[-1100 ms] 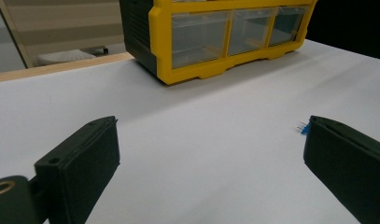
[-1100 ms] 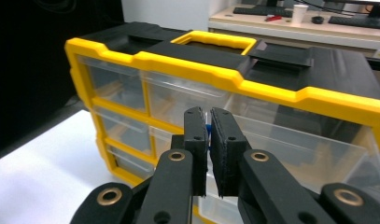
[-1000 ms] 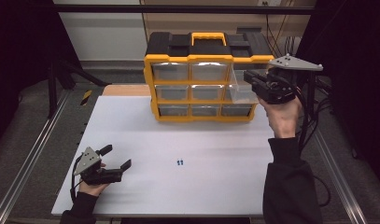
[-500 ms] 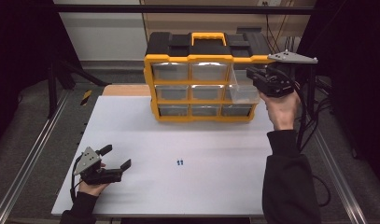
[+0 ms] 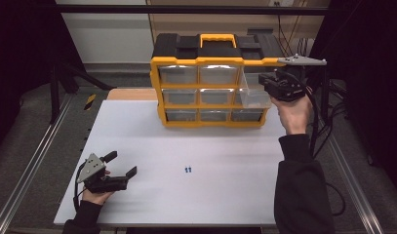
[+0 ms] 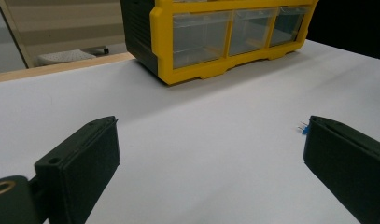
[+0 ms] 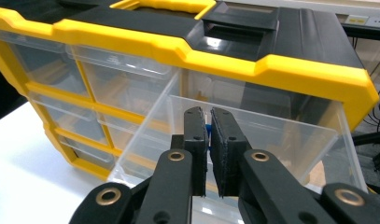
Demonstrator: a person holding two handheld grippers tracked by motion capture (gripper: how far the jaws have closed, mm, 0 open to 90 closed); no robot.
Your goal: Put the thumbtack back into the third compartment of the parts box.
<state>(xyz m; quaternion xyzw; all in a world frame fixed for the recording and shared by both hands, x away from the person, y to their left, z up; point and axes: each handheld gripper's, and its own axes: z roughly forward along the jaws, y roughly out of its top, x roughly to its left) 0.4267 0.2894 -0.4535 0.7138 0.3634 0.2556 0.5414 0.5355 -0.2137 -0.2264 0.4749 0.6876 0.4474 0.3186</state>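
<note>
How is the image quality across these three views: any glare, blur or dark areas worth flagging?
High view: soft overall, dark surroundings, light glints on the top clear drawers of the yellow and black plastic drawer cabinet, and the white table is evenly lit. Left gripper view: the near black jaws look soft, and the small blue part is tiny. Right gripper view: sharp, with reflections on the pulled-out clear plastic drawer.

Glossy yellow-and-black plastic organizer (image 5: 213, 83), clear plastic drawer (image 7: 253, 140), matt white table (image 5: 225, 190).

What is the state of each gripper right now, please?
Left gripper: open, holding nothing.
Right gripper: shut on a small blue part, over the pulled-out clear drawer.
</note>
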